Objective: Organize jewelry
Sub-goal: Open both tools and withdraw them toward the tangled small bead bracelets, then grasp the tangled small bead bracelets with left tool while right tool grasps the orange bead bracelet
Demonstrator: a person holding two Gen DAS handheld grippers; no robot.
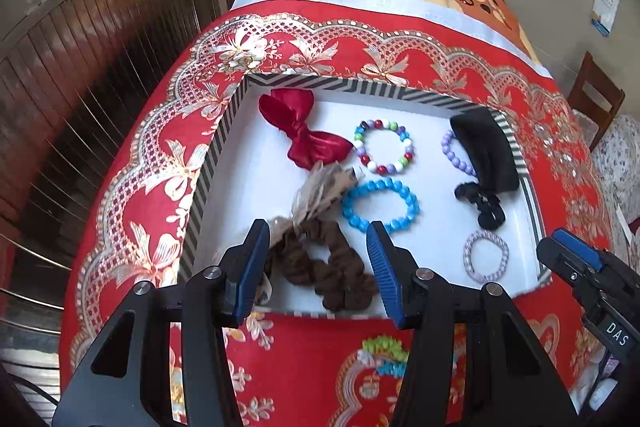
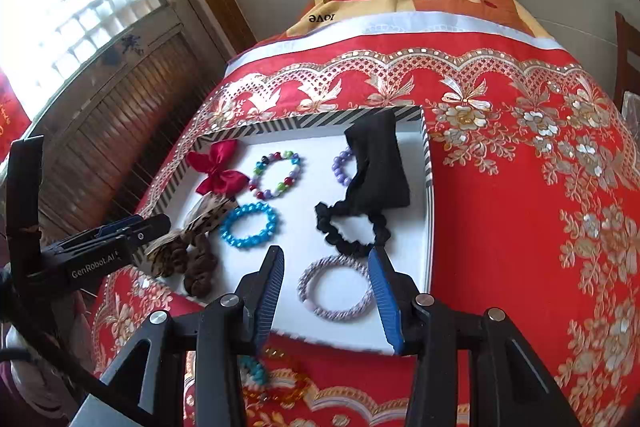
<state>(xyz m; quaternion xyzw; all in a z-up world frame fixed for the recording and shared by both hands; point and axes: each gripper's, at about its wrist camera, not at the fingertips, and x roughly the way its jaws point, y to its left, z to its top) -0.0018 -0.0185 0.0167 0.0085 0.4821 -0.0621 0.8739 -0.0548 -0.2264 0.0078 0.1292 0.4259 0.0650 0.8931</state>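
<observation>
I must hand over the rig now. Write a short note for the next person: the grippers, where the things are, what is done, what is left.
Left gripper: open, empty, above the brown fabric scrunchie.
Right gripper: open, empty, above the lilac braided hair tie.
In the striped white-floored box: red satin bow, multicoloured bead bracelet, blue bead bracelet, purple bead bracelet, black headband, black scrunchie.
Left: colourful pieces on the red cloth, in front of the box.

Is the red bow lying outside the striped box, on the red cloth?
No. In the left wrist view the red bow lies inside the striped box, on its white floor near the far left corner.
</observation>
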